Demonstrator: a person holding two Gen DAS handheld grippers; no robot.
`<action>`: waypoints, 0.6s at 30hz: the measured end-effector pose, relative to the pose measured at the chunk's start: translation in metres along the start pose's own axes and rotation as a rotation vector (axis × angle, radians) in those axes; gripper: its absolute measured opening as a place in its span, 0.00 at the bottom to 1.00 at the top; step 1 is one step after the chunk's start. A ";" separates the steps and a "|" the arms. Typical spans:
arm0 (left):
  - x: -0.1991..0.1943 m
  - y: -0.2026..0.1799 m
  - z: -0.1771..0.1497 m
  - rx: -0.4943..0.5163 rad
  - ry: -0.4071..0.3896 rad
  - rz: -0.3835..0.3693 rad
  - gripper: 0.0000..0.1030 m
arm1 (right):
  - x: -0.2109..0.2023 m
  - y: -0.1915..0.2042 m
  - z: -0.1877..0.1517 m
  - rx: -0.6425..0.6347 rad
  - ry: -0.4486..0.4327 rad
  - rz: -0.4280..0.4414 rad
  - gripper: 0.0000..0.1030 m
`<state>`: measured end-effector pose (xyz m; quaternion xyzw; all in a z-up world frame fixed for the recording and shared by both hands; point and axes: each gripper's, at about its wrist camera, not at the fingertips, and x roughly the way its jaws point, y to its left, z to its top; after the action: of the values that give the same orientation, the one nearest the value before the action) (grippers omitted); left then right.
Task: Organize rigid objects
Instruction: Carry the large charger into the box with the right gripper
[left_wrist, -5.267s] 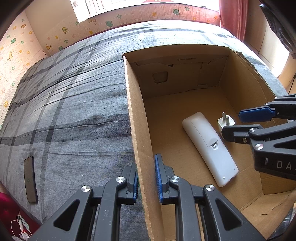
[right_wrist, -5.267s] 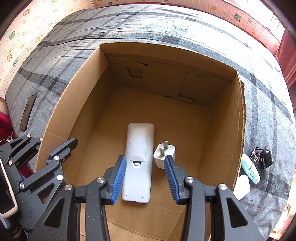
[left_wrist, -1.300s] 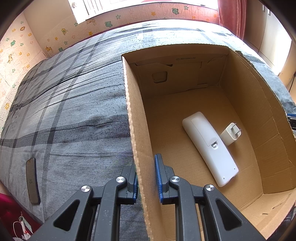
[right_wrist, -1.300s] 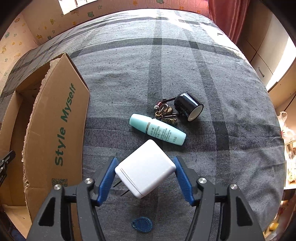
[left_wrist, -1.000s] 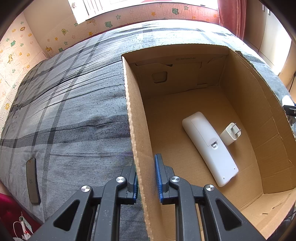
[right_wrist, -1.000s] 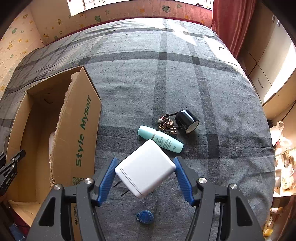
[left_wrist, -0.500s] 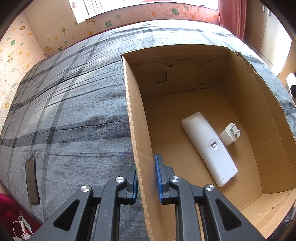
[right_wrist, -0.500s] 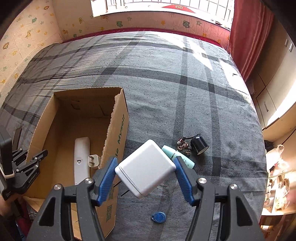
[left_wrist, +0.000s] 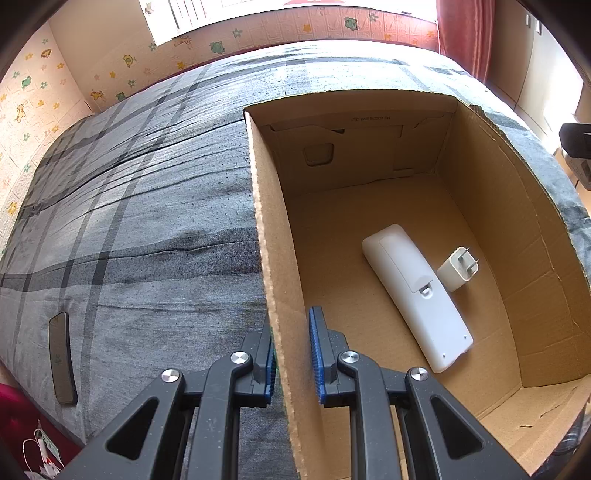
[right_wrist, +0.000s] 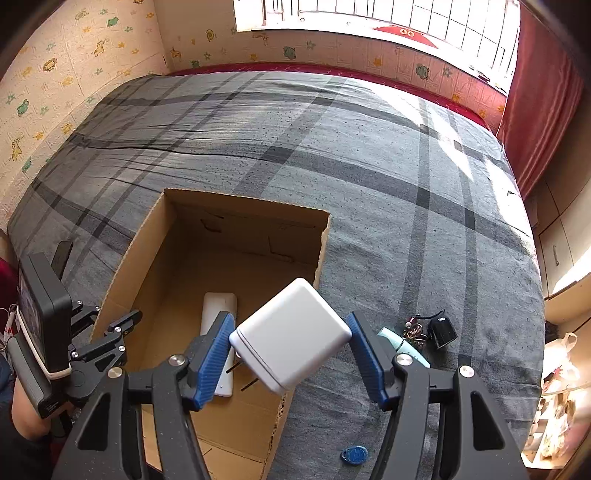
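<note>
White square plastic charger block (right_wrist: 291, 334), prongs pointing down toward 7 o'clock, is pinched between the blue pads of the right claw (right_wrist: 290, 347) and held in the air over the right wall of the open brown cardboard box (right_wrist: 243, 206), not yet fully above the opening. Inside the box on the floor: long white plastic remote (left_wrist: 415, 295) lying face down, with a small white plug adapter (left_wrist: 456, 267) just beside it at its 3 o'clock. Left claw (left_wrist: 291, 356) is clamped on the box's left wall, one pad each side, looks like it's steadying it. Progress, my read: two items in, third on the way. Left on the grey plaid bed (right_wrist: 258, 122): mint-green tube (right_wrist: 402, 345), bunch of keys (right_wrist: 415, 330) and small black cup-like thing (right_wrist: 441, 332) at 3 o'clock of the charger, blue oval key fob (right_wrist: 354, 454) at 5 o'clock, dark flat phone-like slab (left_wrist: 61, 358) well apart, past the box at 9 o'clock.
</note>
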<state>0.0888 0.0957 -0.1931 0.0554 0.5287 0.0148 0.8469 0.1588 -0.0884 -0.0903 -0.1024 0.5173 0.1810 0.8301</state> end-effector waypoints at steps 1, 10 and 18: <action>0.000 0.000 0.000 -0.001 0.000 -0.001 0.17 | 0.002 0.003 0.002 -0.007 0.001 0.005 0.65; 0.001 0.003 0.000 -0.006 0.001 -0.007 0.17 | 0.028 0.026 0.013 -0.052 0.036 0.040 0.65; 0.001 0.003 0.000 -0.008 0.002 -0.008 0.17 | 0.060 0.045 0.022 -0.087 0.082 0.059 0.65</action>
<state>0.0892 0.0991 -0.1941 0.0500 0.5295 0.0136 0.8467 0.1827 -0.0277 -0.1337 -0.1304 0.5454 0.2231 0.7974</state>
